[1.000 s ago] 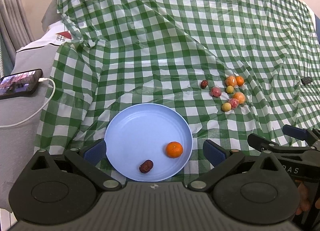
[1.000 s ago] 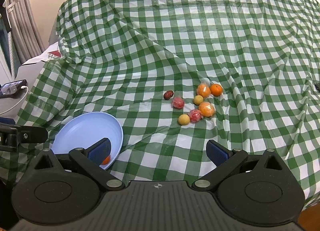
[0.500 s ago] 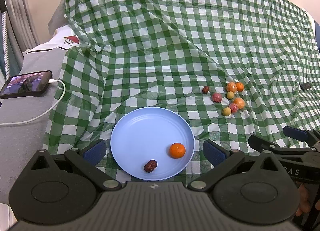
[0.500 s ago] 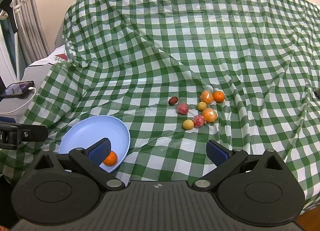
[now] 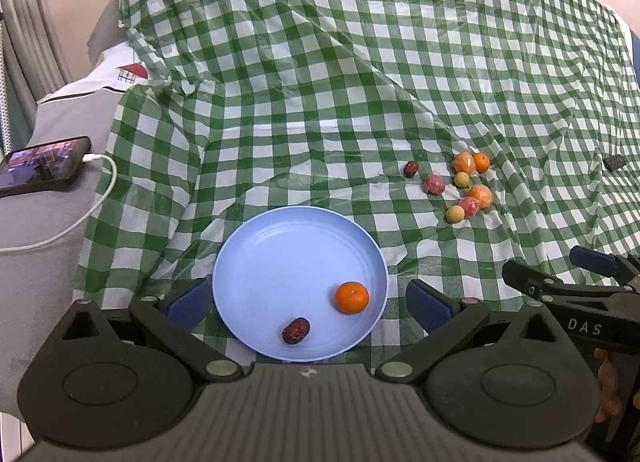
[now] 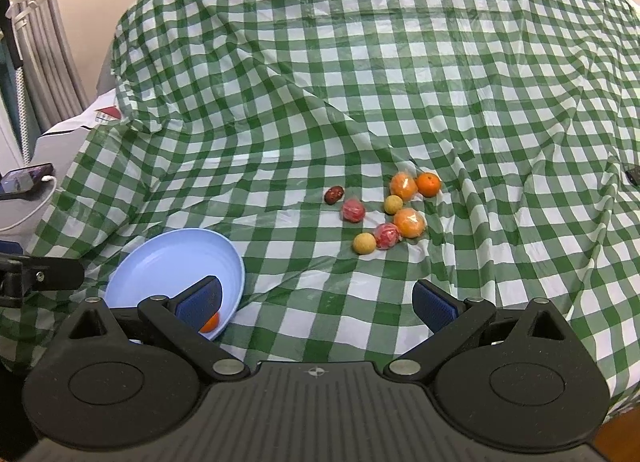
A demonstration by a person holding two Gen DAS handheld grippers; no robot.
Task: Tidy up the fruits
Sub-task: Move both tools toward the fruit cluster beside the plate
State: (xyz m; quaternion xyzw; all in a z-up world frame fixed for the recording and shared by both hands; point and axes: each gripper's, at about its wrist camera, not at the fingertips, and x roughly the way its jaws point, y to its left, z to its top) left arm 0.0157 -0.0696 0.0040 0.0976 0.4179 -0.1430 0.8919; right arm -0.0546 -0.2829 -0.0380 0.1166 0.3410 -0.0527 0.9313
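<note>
Both cameras have drawn slightly nearer the cloth [image 5: 320,82] since a moment ago; no fruit shifted. Left hand-held gripper [image 5: 308,298], spread wide and empty, straddles the blue plate [image 5: 280,246], which carries a wrinkled date [image 5: 296,330], long axis tilted up-right, and a mandarin [image 5: 352,297]. Right hand-held gripper [image 6: 316,300], also open and empty, faces eight loose fruits [image 6: 408,222] clustered beyond.

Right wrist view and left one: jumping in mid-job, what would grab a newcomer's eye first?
The round light-blue plastic plate near the cloth's front edge stands out, holding one bare orange mandarin and one dark red date. Farther back, a loose cluster of small fruits, orange, red and yellow, lies on the rumpled green-and-white checked tablecloth. Both the left gripper and right gripper are open and empty.
</note>
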